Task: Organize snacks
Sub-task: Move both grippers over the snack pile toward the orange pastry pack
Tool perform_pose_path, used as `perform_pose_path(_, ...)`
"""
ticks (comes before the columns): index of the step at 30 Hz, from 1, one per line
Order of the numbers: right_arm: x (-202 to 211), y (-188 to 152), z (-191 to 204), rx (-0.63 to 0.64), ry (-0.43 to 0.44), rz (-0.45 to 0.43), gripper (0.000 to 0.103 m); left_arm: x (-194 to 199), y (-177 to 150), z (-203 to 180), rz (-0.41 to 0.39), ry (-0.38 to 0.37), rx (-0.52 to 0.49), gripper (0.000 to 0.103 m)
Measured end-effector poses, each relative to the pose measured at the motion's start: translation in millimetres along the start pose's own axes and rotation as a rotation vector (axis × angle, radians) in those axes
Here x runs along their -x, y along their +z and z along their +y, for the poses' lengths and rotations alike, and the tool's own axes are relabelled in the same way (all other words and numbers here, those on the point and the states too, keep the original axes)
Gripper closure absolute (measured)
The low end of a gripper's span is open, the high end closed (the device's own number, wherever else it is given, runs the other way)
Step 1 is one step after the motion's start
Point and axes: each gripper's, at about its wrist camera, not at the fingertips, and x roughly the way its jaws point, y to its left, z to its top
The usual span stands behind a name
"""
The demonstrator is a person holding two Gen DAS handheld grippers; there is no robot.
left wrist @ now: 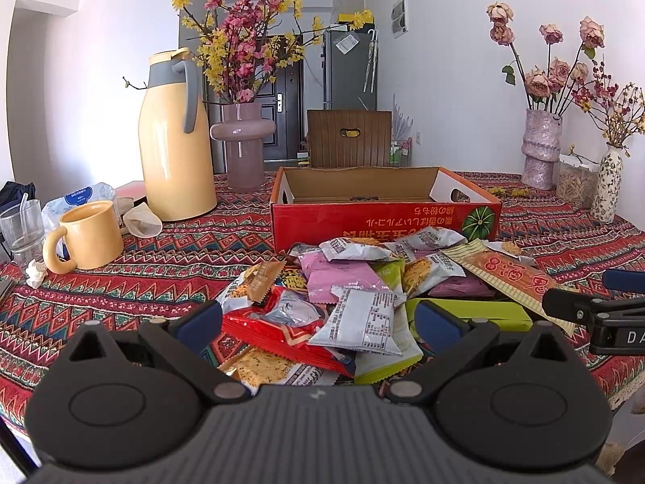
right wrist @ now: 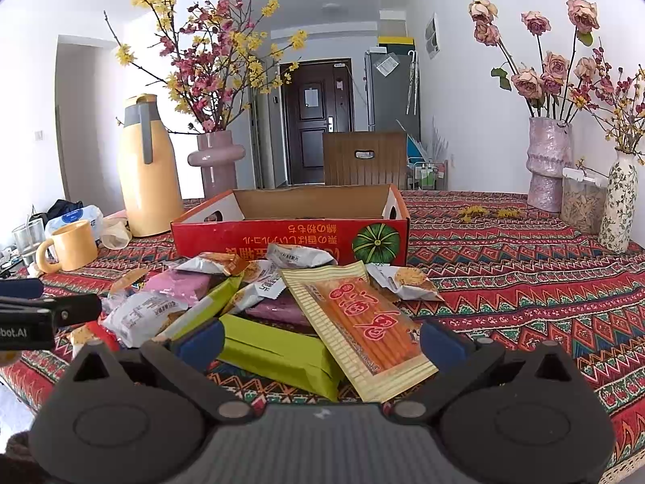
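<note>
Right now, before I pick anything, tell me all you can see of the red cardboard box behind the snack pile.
The red cardboard box is a shallow open-topped tray with plain brown inner walls and white end panels with oval hand-holes. Its red front carries yellow print that reads upside down and a green striped pumpkin or melon picture at the right end. It stands flat on the patterned tablecloth, behind the snack pile; the farthest packets lie against its front. What shows of the inside looks empty.

Two black two-finger grippers with blue pads hang side by side, level and pointing forward. The left gripper [left wrist: 318,320] holds its jaws spread wide, nothing between them. The right gripper [right wrist: 322,341], just beside it, is likewise spread, gripping nothing.
</note>
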Motion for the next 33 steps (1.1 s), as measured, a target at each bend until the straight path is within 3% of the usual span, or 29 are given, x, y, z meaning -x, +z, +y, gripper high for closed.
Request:
perform_pose_path(23,-9,4,-12,0.004,-0.001,0.043,0.0,-8,9,2,0.002,0.013,-0.001,0.0)
perform_pose_path(33,-70,20,-31,0.113,-0.009,0.185,0.0,-32,11,10,0.024,0.051,-0.012,0.0)
